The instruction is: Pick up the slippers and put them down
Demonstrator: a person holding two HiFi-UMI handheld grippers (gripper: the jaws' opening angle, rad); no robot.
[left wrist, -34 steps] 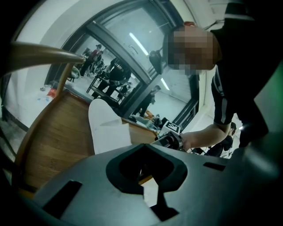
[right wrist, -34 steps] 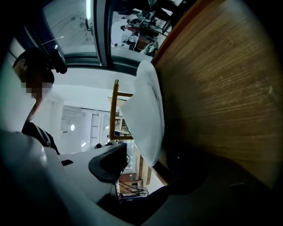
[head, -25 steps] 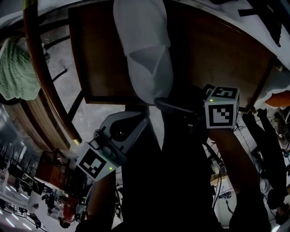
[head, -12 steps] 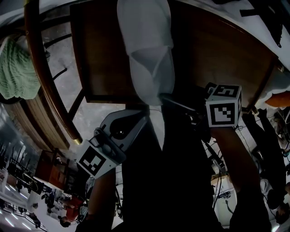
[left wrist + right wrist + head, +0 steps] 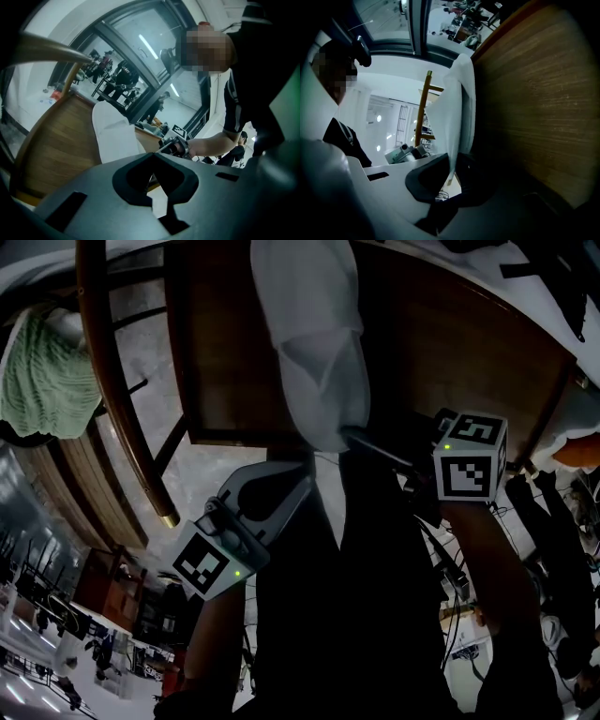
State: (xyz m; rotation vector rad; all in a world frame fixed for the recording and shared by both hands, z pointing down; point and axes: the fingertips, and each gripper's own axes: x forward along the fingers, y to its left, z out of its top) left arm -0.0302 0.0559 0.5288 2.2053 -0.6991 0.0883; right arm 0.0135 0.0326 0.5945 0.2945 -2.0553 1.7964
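Dark wooden table (image 5: 450, 343): the head view has the white slipper (image 5: 314, 343) lying lengthwise away from you, near end overhanging at your right gripper (image 5: 349, 433). Left gripper view: your left gripper (image 5: 153, 157) has its jaws together, nothing plainly held, slipper ahead-left. Right gripper view: jaws just closed, pinching the slipper's thin edge.

Dark brown wooden table (image 5: 450, 362), grain plain in the right gripper view. Fills the upper half of the head view, with the near edge running across just below the middle and one leg (image 5: 553, 399) showing at the right. Carries one white slipper (image 5: 314, 343), laid lengthways from the far side toward the near edge. Shows a paler fold with a V-shaped crease across the slipper close to that edge. Lets the slipper's near end run on past the edge, off the wood. Stands on pale grey floor (image 5: 202, 463).
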